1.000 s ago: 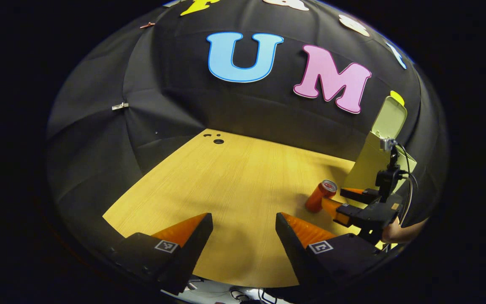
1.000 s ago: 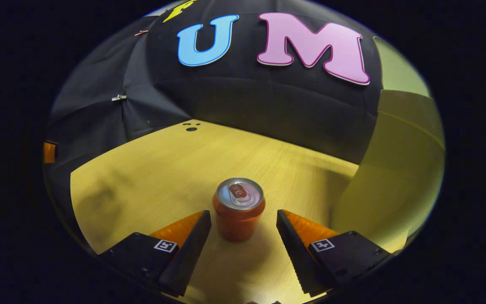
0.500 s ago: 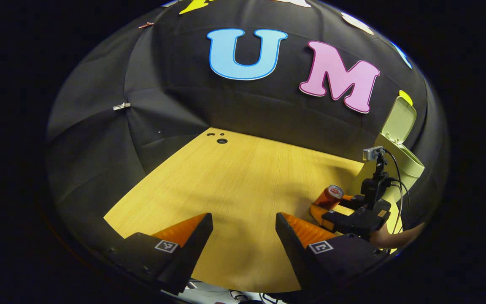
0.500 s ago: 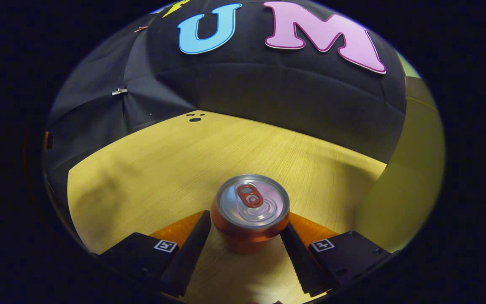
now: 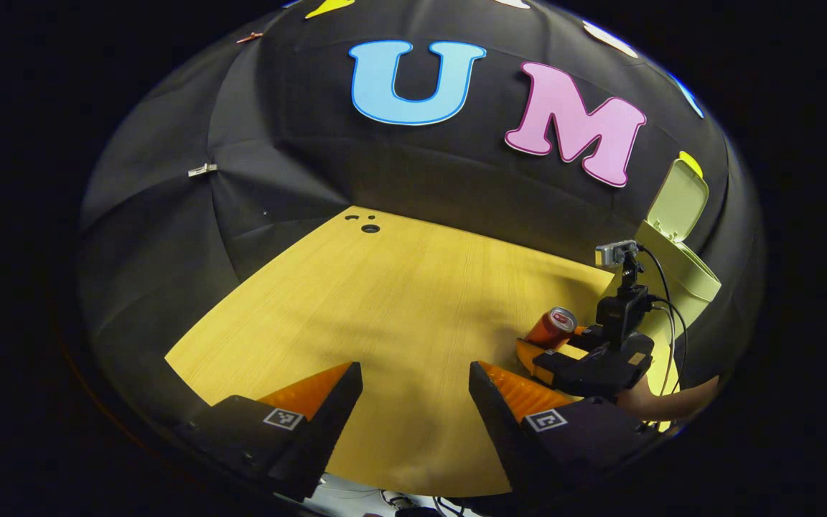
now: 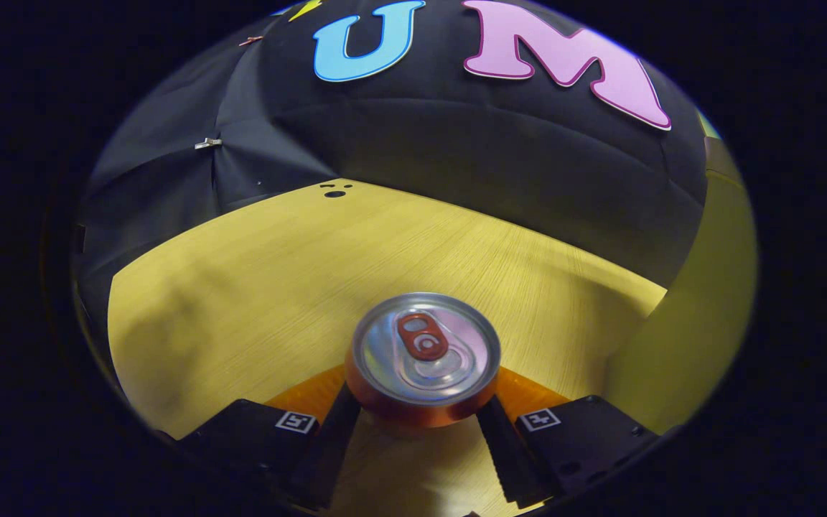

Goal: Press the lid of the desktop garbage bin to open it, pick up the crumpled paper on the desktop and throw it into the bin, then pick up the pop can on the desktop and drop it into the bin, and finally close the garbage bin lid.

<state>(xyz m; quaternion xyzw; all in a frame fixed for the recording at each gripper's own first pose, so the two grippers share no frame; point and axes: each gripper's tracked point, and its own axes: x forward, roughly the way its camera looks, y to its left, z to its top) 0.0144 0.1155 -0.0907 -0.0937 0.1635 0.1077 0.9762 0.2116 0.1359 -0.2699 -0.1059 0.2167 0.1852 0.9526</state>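
Both fingers of the right gripper [image 6: 421,431] flank the can [image 6: 424,359] and seem to touch it, though firm contact is unclear; squeeze evenly, then lift straight toward the open bin [image 5: 679,269] at two o'clock; the left gripper [image 5: 415,391] idles, spread wide and empty.

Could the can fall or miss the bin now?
Maybe. The right gripper pinches the pop can low on its sides, so it might tilt or slip when lifted. The bin stands close by with its lid up, so a swinging can might bump the wall or the lid.
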